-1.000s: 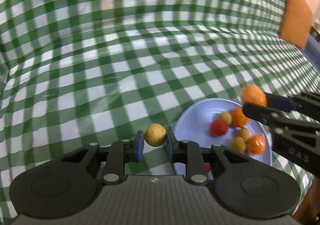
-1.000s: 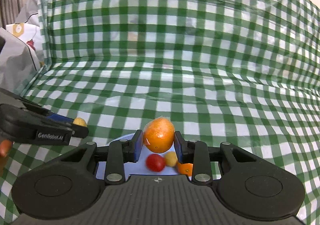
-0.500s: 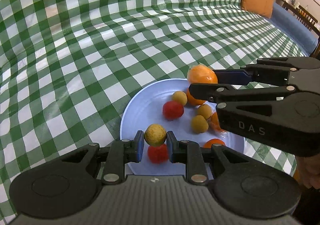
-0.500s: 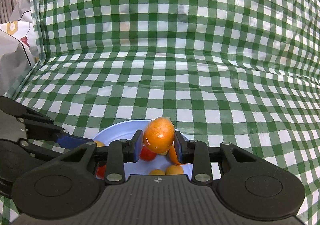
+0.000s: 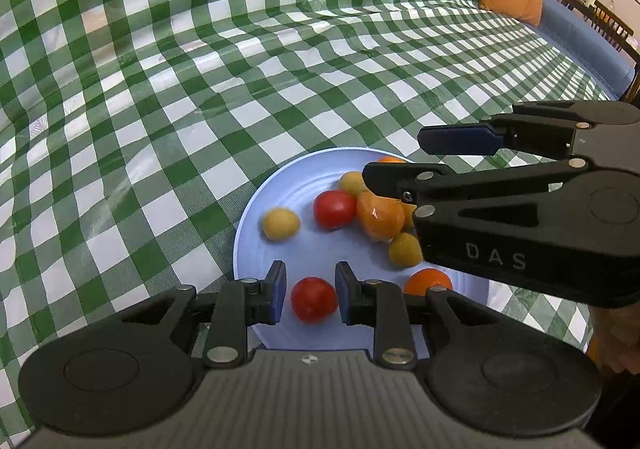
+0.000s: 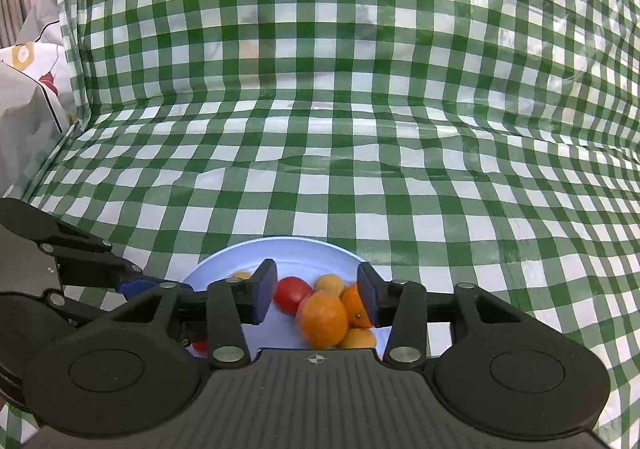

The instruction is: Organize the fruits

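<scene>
Plate (image 5: 256, 209): pale blue, on the green-checked worktop (image 5: 160, 109), holding all visible fruit.
Left gripper (image 5: 308, 291): fingers opening, empty; yellow fruit (image 5: 281, 224) loose on plate.
Right gripper (image 6: 316, 295): fingers opening, orange (image 6: 323, 323) dropped clear onto the pile.
Remaining: no stray fruit visible.

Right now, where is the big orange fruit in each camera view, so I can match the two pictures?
Left wrist view: the big orange fruit lies right of centre on the blue plate, right of a red fruit, under the right claw.
Right wrist view: low at centre, between this claw's opening jaws, touching neither pad.
Shared landmark: the blue plate, on the green checked cloth.
</scene>
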Available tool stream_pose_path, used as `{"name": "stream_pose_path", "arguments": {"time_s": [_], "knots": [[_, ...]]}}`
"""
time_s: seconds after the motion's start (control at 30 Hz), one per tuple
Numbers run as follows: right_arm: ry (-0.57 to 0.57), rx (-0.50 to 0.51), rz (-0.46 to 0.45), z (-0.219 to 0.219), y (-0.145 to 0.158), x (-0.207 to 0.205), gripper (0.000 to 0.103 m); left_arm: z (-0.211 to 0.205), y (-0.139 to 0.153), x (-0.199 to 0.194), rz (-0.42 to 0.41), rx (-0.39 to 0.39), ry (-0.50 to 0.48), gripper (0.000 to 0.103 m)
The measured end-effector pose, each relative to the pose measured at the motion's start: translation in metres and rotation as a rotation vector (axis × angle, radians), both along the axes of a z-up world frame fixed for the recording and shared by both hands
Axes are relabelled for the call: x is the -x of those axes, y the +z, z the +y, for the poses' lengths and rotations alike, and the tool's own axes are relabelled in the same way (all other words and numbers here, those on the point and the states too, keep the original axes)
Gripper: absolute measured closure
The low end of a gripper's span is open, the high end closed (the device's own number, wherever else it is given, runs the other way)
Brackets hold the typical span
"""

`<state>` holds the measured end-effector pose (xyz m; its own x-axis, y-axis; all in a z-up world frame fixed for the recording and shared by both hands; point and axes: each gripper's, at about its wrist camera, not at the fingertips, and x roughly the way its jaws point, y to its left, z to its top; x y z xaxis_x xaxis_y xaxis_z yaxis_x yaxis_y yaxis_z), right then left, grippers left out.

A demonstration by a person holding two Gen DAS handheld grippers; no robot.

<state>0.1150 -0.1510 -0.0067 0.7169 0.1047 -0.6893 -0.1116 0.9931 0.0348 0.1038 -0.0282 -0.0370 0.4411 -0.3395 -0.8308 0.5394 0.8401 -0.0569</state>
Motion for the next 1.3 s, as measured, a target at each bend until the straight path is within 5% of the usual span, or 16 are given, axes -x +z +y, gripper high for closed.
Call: {"name": "stream_pose_path", "arguments": {"time_s": [0.13,0.3,0.47,0.53,0.67,0.87,1.07,1.3], "knots": [[-0.002,0.004,-0.01,0.001,0.003,-0.001,0.048,0.0,0.002,0.001,-0.007,-0.006,-0.003,0.074],[-0.059,0.008,-0.068,-0.005,0.015,0.001,0.019,0.001,0.005,0.002,-0.035,-0.025,0.011,0.067],[-0.155,-0.009,-0.17,-0.021,0.047,0.015,0.001,0.016,0.029,0.018,-0.115,-0.019,0.103,0.035],[-0.217,-0.026,-0.181,-0.032,0.061,0.025,0.001,0.026,0.044,0.033,-0.157,-0.007,0.16,0.021],[-0.302,-0.05,-0.163,-0.051,0.078,0.063,0.001,0.039,0.068,0.065,-0.187,0.014,0.259,0.016],[-0.341,-0.043,-0.105,-0.057,0.054,0.135,0.001,0.041,0.076,0.141,-0.276,0.034,0.35,0.001],[-0.353,-0.052,-0.038,-0.051,0.006,0.163,0.001,0.022,0.021,0.15,-0.071,0.009,0.379,0.001],[-0.371,-0.033,0.048,-0.05,-0.018,0.135,0.001,0.018,0.008,0.125,-0.058,-0.006,0.432,0.001]]}}
